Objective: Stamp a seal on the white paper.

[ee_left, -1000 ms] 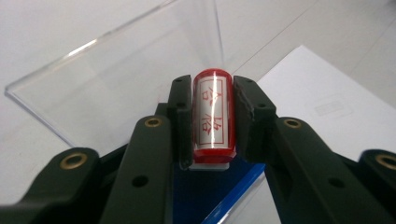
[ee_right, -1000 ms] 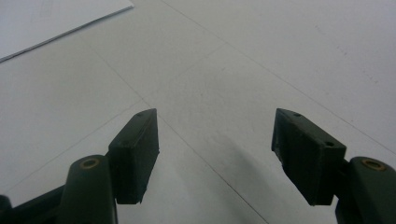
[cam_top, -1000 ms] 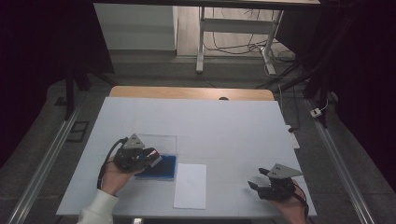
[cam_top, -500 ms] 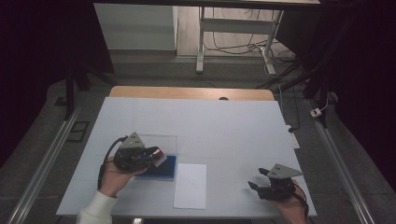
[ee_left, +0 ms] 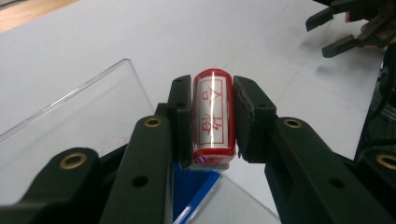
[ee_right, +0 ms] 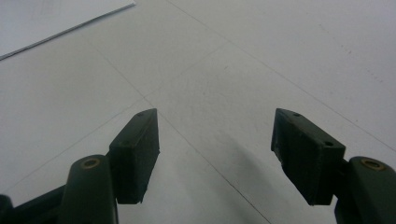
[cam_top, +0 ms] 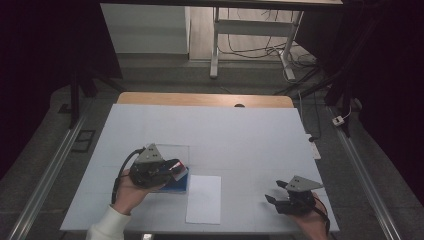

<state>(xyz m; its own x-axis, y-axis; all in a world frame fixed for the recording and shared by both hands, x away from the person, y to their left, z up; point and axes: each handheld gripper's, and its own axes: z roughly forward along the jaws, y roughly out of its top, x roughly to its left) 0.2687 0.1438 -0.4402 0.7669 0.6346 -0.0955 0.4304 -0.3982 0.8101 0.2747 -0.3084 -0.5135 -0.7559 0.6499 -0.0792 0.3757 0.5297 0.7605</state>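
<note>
Left hand-held gripper (ee_left: pixel 212 116) clamps a red-and-white cylindrical stamp (ee_left: pixel 213 114) bearing red characters, just above the blue ink pad (ee_left: pixel 196 191); right hand-held gripper (ee_right: pixel 215 154), well right of pad, stands spread, empty.

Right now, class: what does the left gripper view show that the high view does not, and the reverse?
Left gripper view: red characters printed on the stamp, which is pressed between the fingers of the left gripper. High view: the white paper and the person's sleeve. Both: the stamp, clear plate, blue pad, right gripper.
</note>
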